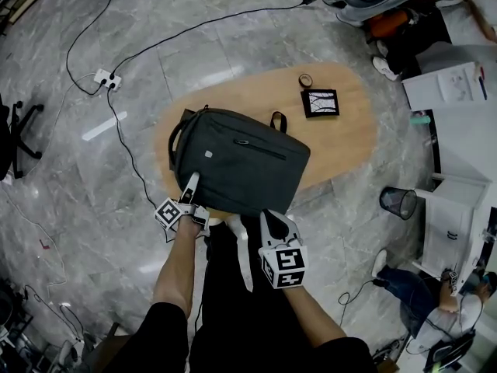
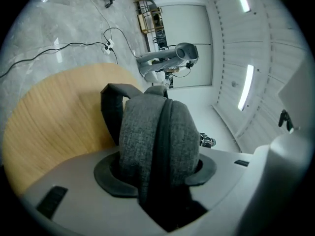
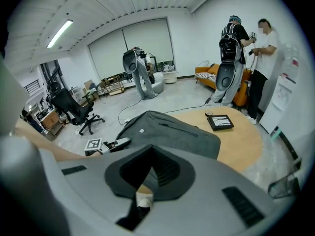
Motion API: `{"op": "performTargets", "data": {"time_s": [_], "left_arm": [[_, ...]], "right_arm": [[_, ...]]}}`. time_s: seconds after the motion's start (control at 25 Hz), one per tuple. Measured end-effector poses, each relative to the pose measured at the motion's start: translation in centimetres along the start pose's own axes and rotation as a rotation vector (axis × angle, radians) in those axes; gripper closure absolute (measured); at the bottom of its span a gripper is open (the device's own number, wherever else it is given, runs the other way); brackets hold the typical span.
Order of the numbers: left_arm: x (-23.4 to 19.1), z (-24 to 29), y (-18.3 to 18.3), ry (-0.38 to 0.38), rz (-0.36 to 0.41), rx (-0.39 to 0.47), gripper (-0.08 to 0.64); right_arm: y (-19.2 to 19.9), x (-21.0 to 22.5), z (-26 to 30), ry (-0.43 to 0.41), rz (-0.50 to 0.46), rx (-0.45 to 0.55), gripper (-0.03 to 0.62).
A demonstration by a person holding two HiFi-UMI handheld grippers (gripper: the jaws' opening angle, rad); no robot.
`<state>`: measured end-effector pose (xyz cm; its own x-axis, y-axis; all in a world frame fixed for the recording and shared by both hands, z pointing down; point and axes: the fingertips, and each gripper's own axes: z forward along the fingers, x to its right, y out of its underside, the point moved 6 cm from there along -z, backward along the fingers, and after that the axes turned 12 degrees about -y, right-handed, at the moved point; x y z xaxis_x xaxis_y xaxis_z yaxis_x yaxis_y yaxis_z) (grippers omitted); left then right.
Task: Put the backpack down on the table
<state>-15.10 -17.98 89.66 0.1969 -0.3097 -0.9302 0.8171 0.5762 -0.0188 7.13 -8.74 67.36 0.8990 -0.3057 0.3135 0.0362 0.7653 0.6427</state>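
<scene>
The dark grey backpack [image 1: 237, 162] lies flat on the oval wooden table [image 1: 342, 138], zipper side up. My left gripper [image 1: 192, 182] is at its near left edge. In the left gripper view the backpack's rounded edge [image 2: 155, 132] fills the gap of the left gripper [image 2: 155, 170], whose jaws stand wide around the fabric without squeezing it, over the table [image 2: 49, 127]. My right gripper [image 1: 278, 221] hovers just off the table's near edge, apart from the bag, open and empty. In the right gripper view the backpack [image 3: 167, 132] lies beyond the right gripper [image 3: 151, 173].
A black framed pad [image 1: 320, 102] and a small round object [image 1: 306, 80] lie on the table's far end. A wire bin [image 1: 397, 202], a power strip with cables [image 1: 107, 78] and an office chair [image 1: 15, 130] are on the floor. Two people [image 3: 246, 58] stand beyond the table.
</scene>
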Motion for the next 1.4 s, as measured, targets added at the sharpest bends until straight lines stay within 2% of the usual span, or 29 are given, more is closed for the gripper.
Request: {"op": "performTargets", "data": {"time_s": [0.28, 0.52, 1.08, 1.4], "left_arm": [[-1.7, -2.0, 1.1, 0.039, -0.018, -0.104, 0.327], [-3.3, -3.7, 1.8, 0.035, -0.018, -0.191, 0.317], [-4.1, -6.5, 4.1, 0.011, -0.009, -0.258, 0.313], [-4.8, -8.4, 5.1, -0.013, 0.024, -0.332, 0.308]], "right_arm": [[0.8, -1.0, 0.2, -0.007, -0.006, -0.015, 0.581], [1.5, -1.0, 0.0, -0.001, -0.007, -0.021, 0.581], [2.1, -2.7, -0.2, -0.030, -0.021, -0.027, 0.581], [2.5, -3.2, -0.7, -0.034, -0.031, -0.031, 0.581]]}}
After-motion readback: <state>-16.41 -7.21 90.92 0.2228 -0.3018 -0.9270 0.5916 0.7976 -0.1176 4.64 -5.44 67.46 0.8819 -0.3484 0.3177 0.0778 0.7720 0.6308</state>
